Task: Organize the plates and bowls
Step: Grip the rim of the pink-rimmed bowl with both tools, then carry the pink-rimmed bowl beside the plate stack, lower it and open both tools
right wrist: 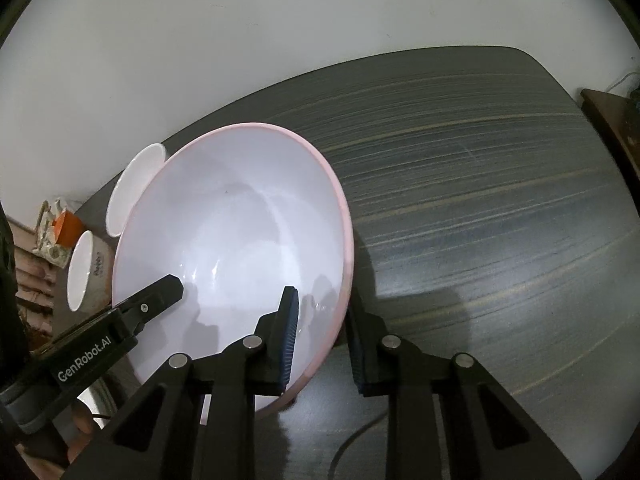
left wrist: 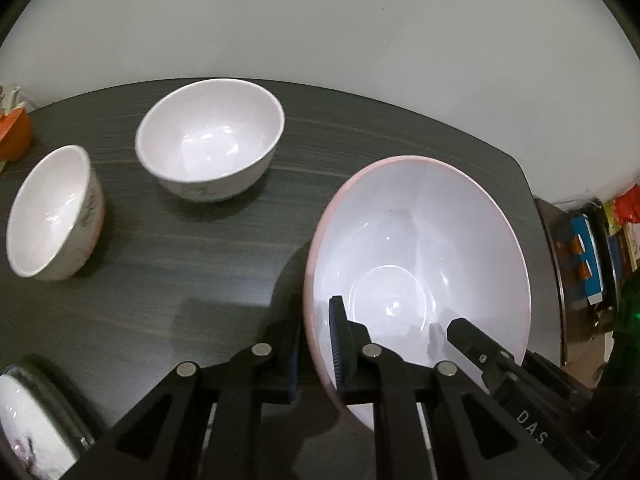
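A large pink-rimmed bowl (left wrist: 420,240) is held tilted above the dark table, white inside. My left gripper (left wrist: 316,344) is shut on its left rim, one finger inside and one outside. My right gripper (right wrist: 320,336) straddles the bowl's (right wrist: 232,232) right rim, one pad inside and one outside; its finger (left wrist: 476,340) shows in the left wrist view. Two small white patterned bowls stand on the table: one upright at the back (left wrist: 210,140), one tilted at the left (left wrist: 56,212). They also show in the right wrist view (right wrist: 136,184), (right wrist: 86,270).
The dark wood-grain table (right wrist: 480,200) stretches wide to the right of the big bowl. A white plate or bowl (left wrist: 32,420) lies at the near left corner. An orange cup (left wrist: 16,132) stands at the far left. Shelves with clutter (left wrist: 592,248) are beyond the table's right edge.
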